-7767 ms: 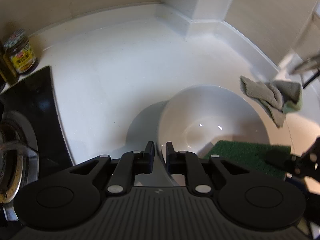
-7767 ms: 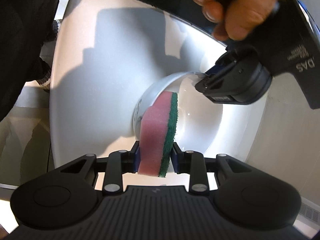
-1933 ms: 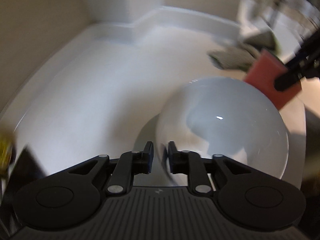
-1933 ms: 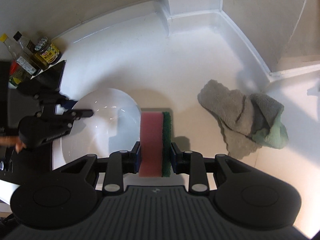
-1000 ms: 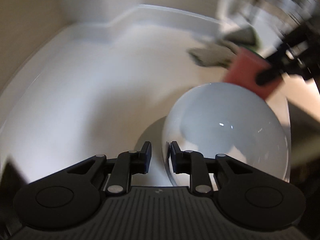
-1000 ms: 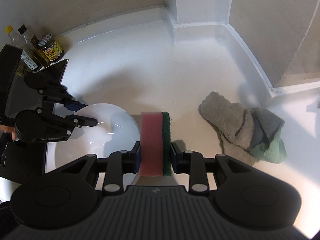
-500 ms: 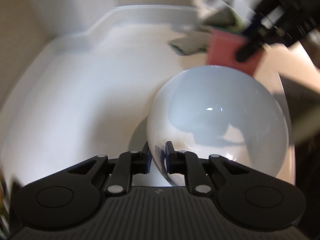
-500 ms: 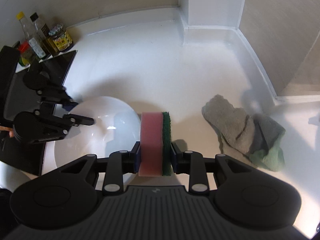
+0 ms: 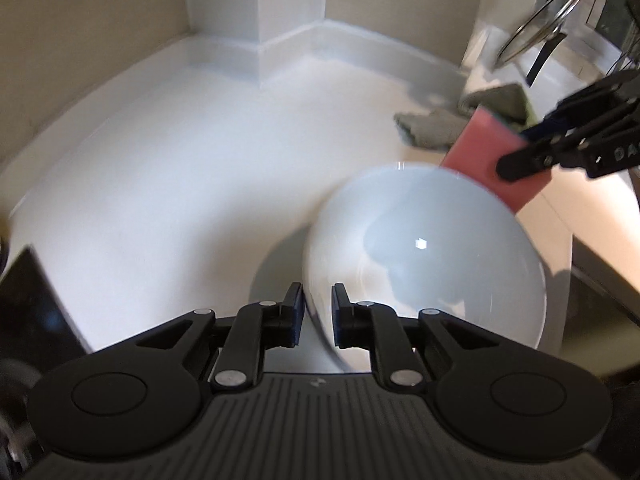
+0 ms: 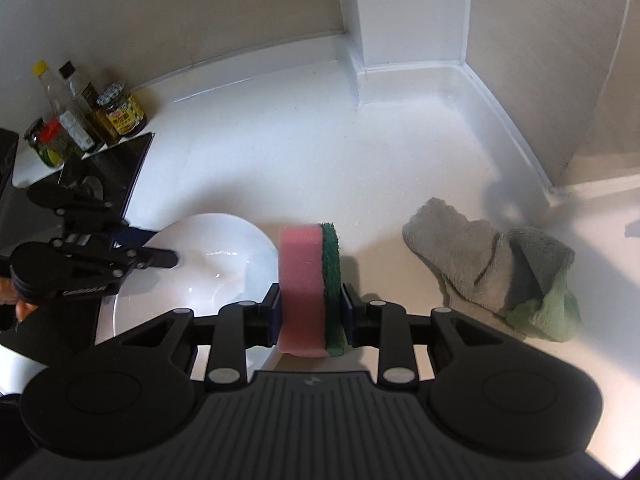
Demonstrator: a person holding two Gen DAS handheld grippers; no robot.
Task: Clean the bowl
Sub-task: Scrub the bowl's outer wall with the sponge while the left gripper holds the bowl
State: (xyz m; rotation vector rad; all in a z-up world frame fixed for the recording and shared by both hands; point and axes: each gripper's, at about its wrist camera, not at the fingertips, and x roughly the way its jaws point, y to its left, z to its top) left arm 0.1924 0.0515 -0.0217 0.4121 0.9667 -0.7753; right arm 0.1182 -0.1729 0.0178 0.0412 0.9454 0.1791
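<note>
- Holding the white bowl [image 9: 424,256] by its near rim with our left gripper [image 9: 318,316]; its jaws have just been closing and then easing a little wider, and the rim is standing between the narrow pads, the left pad against the outer wall. We cannot tell whether the right pad is touching.
- Keeping the bowl on the white counter [image 9: 180,168], tilted up toward the camera; compared with half a second ago, it is sitting further right in the left wrist view.
- Clamping the pink-and-green sponge [image 10: 310,288] upright in our right gripper [image 10: 310,316], as in the earlier frames, just beside the bowl's far rim and above the counter.
- Noting a grey-green cloth [image 10: 500,276] lying crumpled on the counter, apart from the sponge.
- Listing bottles and jars [image 10: 80,116] standing by the wall, beyond a black cooktop [image 10: 108,172].
</note>
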